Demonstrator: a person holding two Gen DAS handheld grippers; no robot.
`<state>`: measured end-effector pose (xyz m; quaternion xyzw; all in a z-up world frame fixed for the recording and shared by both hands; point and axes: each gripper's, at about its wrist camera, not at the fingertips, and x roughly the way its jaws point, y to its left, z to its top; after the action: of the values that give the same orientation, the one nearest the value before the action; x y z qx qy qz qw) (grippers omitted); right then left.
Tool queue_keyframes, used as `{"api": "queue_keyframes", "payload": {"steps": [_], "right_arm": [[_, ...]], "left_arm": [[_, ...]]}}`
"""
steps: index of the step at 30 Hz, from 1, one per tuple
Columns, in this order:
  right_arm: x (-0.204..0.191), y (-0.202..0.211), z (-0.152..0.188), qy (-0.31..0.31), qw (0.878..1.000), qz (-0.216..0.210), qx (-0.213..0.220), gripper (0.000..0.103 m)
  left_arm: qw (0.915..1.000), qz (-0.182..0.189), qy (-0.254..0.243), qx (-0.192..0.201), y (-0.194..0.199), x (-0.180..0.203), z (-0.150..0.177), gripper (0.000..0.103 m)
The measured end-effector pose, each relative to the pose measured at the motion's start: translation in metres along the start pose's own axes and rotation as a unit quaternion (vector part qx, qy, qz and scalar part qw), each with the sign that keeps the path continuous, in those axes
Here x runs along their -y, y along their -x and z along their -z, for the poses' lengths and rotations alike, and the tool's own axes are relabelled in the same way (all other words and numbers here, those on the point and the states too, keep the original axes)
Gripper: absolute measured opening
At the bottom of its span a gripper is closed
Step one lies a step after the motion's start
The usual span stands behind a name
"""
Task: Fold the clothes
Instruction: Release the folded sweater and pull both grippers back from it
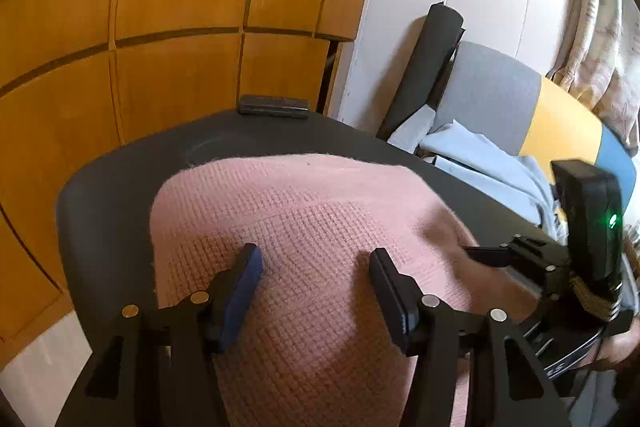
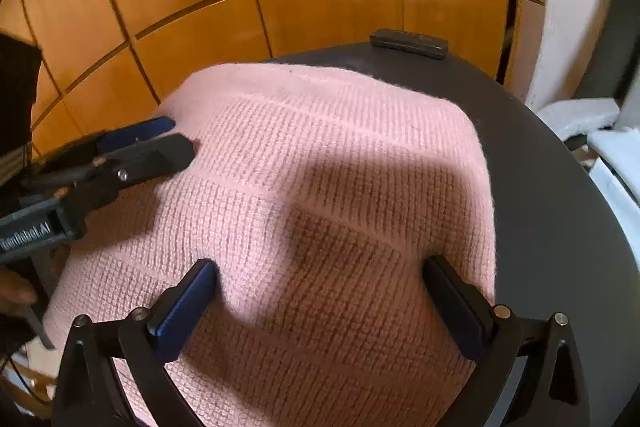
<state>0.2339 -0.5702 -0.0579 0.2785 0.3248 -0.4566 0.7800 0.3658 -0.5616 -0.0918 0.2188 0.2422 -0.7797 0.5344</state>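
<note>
Left hand-held gripper point(image 1: 316, 257), lower centre of the left wrist view: jaws stand wide with nothing between them, tips poised over pink knit.

Right hand-held gripper point(image 2: 320, 267), lower centre of the right wrist view: jaws spread very wide, empty, tips over the near part of the same cloth.

Item 1. Wooden panelling point(image 1: 160, 7), upper left of the frame: largest body, closing off the far side behind the surface.

Item 2. Dark surface point(image 1: 104, 187): rounded, carries the garment. Bare margin shows on the left, the far side and the right; its edge drops away just past the garment at the left.

Item 3. Pink knitted garment point(image 2: 320, 167), centre of both views: lies flat on the surface as a compact rounded block with layered edges showing as ridges. Judged folded or nearly so; what seems left is a last squaring or smoothing, then setting it aside.

Item 4. Pale blue cloth point(image 1: 480, 163), right of the frame, heaped off the surface against a grey and yellow cushion: possibly further clothes to fold.

Item 5. Small dark block point(image 2: 408, 43), far rim of the surface, well apart from the garment.

Room for moving: open above the garment; tighter between the two grippers, which sit near each other.
</note>
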Motion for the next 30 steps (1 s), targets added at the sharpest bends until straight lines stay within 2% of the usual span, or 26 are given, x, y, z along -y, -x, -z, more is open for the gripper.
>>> {"api": "queue_keyframes", "payload": {"steps": [2,4,8,12,13,15,18,22,24,26,28,30], "right_arm": [[-0.007,0.004,-0.003,-0.004,1.0,0.017,0.003,0.103],[-0.018,0.005,0.001,-0.012,0.999,0.043,0.008,0.103],[-0.03,0.027,0.019,-0.033,0.995,0.088,0.015,0.103],[-0.046,0.064,0.03,-0.096,0.984,0.145,0.036,0.103],[-0.051,0.073,0.033,-0.11,0.98,0.164,0.034,0.103],[-0.067,0.091,0.04,-0.117,0.975,0.19,0.009,0.103],[-0.084,0.109,0.047,-0.12,0.97,0.209,0.019,0.103],[-0.114,0.152,0.072,-0.106,0.962,0.25,0.039,0.103],[-0.13,0.166,0.073,-0.094,0.957,0.268,0.062,0.103],[-0.141,0.18,0.072,-0.081,0.951,0.285,0.088,0.103],[-0.158,0.194,0.072,-0.063,0.947,0.294,0.115,0.103],[-0.168,0.205,0.076,-0.054,0.947,0.292,0.122,0.103]], "left_arm": [[0.9998,-0.011,-0.014,0.008,0.006,0.005,0.004,0.057],[0.9997,-0.01,-0.021,0.011,-0.003,0.003,-0.003,0.057],[0.9998,-0.013,-0.012,0.0,0.033,0.002,-0.02,0.061],[0.9973,-0.069,-0.009,0.024,0.078,0.013,-0.02,0.064],[0.9957,-0.09,-0.013,0.02,0.088,0.02,-0.017,0.066],[0.9943,-0.103,-0.023,0.011,0.102,0.033,-0.012,0.066],[0.9966,-0.071,-0.035,0.023,0.136,0.053,-0.005,0.066],[0.9933,-0.084,-0.068,0.04,0.184,0.076,-0.01,0.066],[0.9914,-0.09,-0.084,0.045,0.208,0.082,-0.009,0.066],[0.9884,-0.094,-0.097,0.068,0.232,0.085,-0.006,0.065],[0.9841,-0.113,-0.091,0.102,0.251,0.083,-0.001,0.065],[0.99,-0.091,-0.062,0.089,0.251,0.076,-0.001,0.065]]}}
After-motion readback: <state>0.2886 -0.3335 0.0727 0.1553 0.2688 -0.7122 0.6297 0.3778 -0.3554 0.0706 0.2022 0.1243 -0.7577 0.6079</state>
